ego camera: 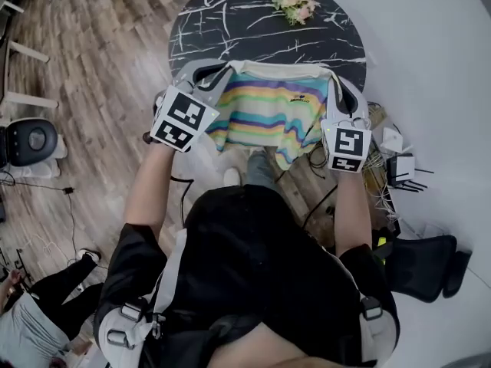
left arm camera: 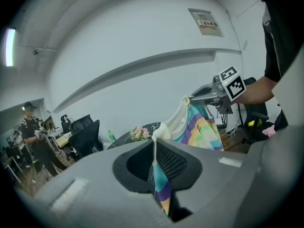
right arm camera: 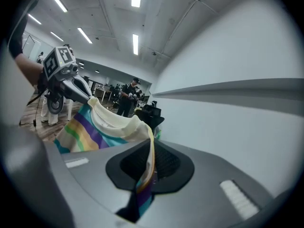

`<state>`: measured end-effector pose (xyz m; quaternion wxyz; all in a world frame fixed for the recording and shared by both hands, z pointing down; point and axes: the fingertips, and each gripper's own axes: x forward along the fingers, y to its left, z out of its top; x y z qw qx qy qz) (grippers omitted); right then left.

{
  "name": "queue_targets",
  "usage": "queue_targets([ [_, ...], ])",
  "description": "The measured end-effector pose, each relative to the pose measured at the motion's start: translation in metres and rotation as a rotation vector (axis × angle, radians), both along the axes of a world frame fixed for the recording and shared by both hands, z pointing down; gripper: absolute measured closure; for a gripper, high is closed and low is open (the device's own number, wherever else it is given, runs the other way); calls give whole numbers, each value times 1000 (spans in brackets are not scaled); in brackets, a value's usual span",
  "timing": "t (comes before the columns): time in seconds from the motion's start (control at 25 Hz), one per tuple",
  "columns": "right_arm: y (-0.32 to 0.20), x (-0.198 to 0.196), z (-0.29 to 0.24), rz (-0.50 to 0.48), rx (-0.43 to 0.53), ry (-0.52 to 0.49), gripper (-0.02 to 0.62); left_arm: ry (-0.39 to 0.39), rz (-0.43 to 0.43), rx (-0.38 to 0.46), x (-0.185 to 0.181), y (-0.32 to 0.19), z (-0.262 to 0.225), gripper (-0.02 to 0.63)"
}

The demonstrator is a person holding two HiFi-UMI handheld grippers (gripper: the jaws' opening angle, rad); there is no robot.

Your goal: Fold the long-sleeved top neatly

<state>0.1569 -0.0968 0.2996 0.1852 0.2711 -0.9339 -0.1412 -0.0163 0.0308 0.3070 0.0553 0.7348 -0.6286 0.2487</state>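
Note:
A long-sleeved top [ego camera: 268, 112] with pastel rainbow stripes and a cream collar hangs stretched between my two grippers, over the near edge of the round black marble table [ego camera: 245, 21]. My left gripper [ego camera: 221, 73] is shut on the top's left shoulder, and its own view shows striped cloth [left arm camera: 160, 184] pinched between the jaws. My right gripper [ego camera: 334, 81] is shut on the right shoulder, where the cloth [right arm camera: 142, 184] is clamped in the same way. Each gripper view shows the other gripper holding the far shoulder: the right one [left arm camera: 197, 95] and the left one [right arm camera: 85, 96]. The sleeves are hidden.
A small bunch of flowers [ego camera: 296, 3] lies at the table's far side. To the right, by the white wall, are cables, a white device [ego camera: 400, 167] and a black office chair [ego camera: 426, 265]. Another person [ego camera: 38, 313] is at the lower left, on the wooden floor.

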Motion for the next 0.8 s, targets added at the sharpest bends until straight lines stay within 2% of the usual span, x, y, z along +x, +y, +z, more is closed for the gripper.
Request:
queue_targets([
  [0.4,-107,-65,-1,-46,1,45,583,-2,-26,-27,-61,-107,-2,581],
  [0.6,-141,-90,27,-61,-25,85,583,21,-56,-70,-85,-142,31,581],
  [0.8,-178,-117,76,-70,-61,142,583,31,-77,-129,-110,-180,79,581],
])
